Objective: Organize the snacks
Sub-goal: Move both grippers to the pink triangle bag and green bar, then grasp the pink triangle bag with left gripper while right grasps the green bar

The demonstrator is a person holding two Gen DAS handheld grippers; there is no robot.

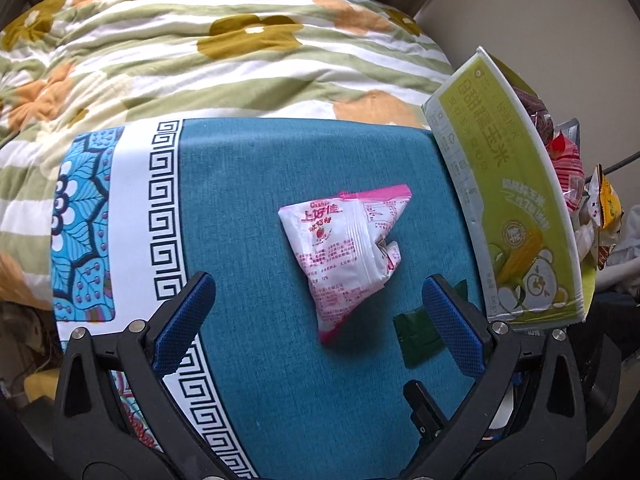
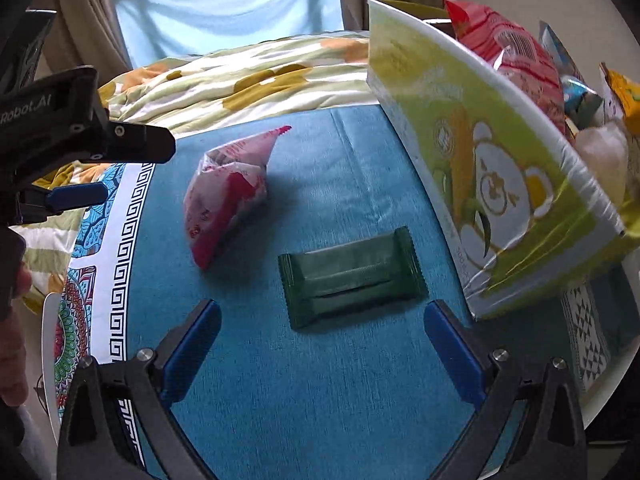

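A pink and white snack bag (image 1: 344,252) (image 2: 228,200) lies on the teal cloth, just ahead of my open left gripper (image 1: 320,300), whose blue fingers stand wide apart with nothing between them. A dark green wrapped bar (image 2: 352,278) (image 1: 416,336) lies flat to its right, partly hidden behind the left gripper's right finger. My right gripper (image 2: 322,320) is open just short of the green bar. A green and white carton (image 1: 508,208) (image 2: 492,176) at the right holds several snack packets (image 2: 516,52). The left gripper's body (image 2: 60,140) shows at the left of the right wrist view.
The teal tablecloth (image 1: 272,208) has a white patterned border (image 1: 160,216) at the left. A flowered striped quilt (image 1: 200,60) lies beyond the table's far edge. Curtains and a window (image 2: 224,4) stand behind it. A hand (image 2: 12,344) shows at the lower left.
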